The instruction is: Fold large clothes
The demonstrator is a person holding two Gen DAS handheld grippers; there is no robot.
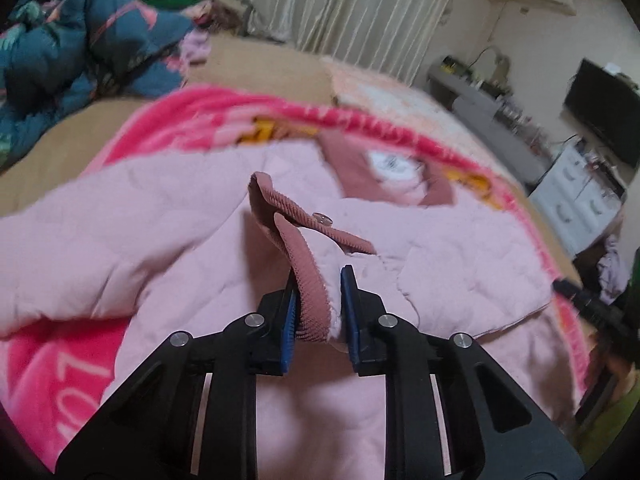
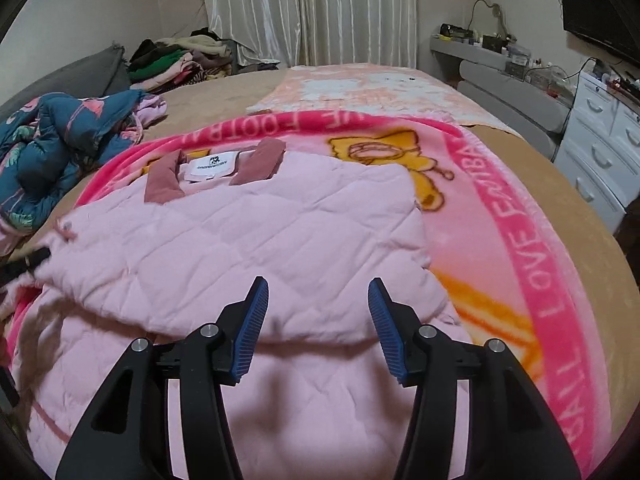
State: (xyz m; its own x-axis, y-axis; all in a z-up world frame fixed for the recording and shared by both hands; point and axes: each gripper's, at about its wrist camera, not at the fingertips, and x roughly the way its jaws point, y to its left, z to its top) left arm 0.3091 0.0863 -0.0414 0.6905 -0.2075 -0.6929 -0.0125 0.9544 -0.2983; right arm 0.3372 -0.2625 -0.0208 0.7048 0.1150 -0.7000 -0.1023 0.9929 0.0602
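your left jaws are clamped on the dusty-rose ribbed cuff of the pink quilted jacket, the blue pads pressing it from both sides at the lower middle of the left wrist frame; the left gripper holds that cuff lifted so the ribbed band curls up and away from you, with a small round snap button showing on it just above. your right jaws stand open, wide apart with nothing between them, the right gripper hovering over the lower fold of the jacket at the bottom centre of the right wrist frame. whether its fingertips touch the fabric you cannot tell from here

the jacket lies across the middle of both frames on a bright pink fleece blanket with white lettering and a yellow cartoon figure, spread on the tan bed. its dusty-rose collar and white neck label sit in the upper left of centre in the right wrist frame, and one side of the jacket is folded over the body

a dark blue floral quilt is bunched at the left edge, a pile of clothes sits in the upper left by the pale curtains, and white drawers stand at the right edge
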